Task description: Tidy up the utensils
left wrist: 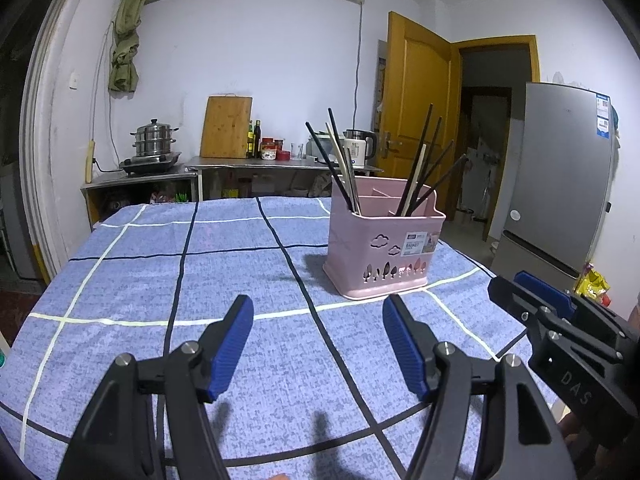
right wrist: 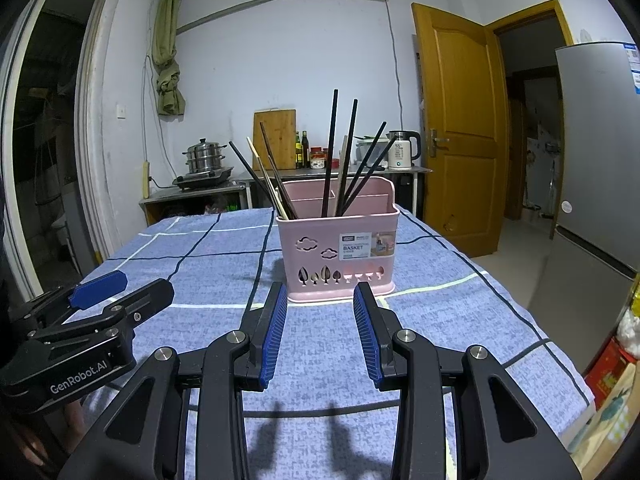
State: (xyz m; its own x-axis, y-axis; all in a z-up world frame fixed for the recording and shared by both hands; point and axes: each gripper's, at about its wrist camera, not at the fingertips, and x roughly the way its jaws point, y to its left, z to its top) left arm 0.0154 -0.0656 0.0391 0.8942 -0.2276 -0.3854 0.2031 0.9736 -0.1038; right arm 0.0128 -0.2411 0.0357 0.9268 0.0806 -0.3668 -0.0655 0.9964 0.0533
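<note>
We hold both grippers empty above the bench: left gripper wide, right gripper narrower. Pink basket, frame centre, keeps chopsticks upright, sorted.

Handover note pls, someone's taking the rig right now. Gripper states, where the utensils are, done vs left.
Left gripper: open, empty, over the cloth to the left of the basket.
Right gripper: open, narrower, empty, aimed at the basket's front.
Pink basket stands upright on the blue checked tablecloth.
Chopsticks, dark and light, stand in the basket in two bunches, one at its left end and one nearer the right, leaning outward.
Done: every utensil in view is already in the basket; none lies loose on the cloth.
Left: probably sorting the mixed dark and light sticks between compartments. Nothing is gripped yet.
</note>
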